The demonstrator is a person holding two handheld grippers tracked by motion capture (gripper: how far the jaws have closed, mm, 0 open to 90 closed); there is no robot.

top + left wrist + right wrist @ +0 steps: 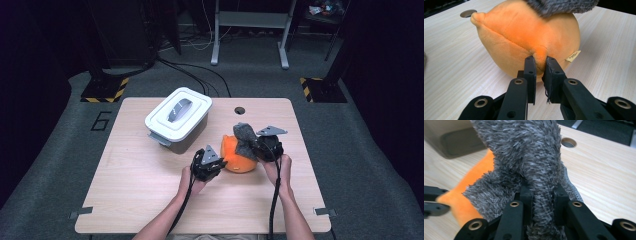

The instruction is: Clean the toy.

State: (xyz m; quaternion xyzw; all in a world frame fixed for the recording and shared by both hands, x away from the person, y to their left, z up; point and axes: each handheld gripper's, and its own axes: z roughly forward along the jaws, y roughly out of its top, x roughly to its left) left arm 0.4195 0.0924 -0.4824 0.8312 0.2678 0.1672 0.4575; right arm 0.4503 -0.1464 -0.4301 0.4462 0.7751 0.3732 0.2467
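Orange plush (524, 37), mid-desk (150, 200) toward the right edge: my left fingers (540, 72) pinch only its seam nub, my right fingers (541, 195) clamp the grey furry cloth (524, 157) draped over it; either thin hold could slip.

floor (360, 150): grey carpet | desk (130, 200): pale wood | white stand legs (250, 30) beyond it | cables (190, 70) trail | surroundings dark
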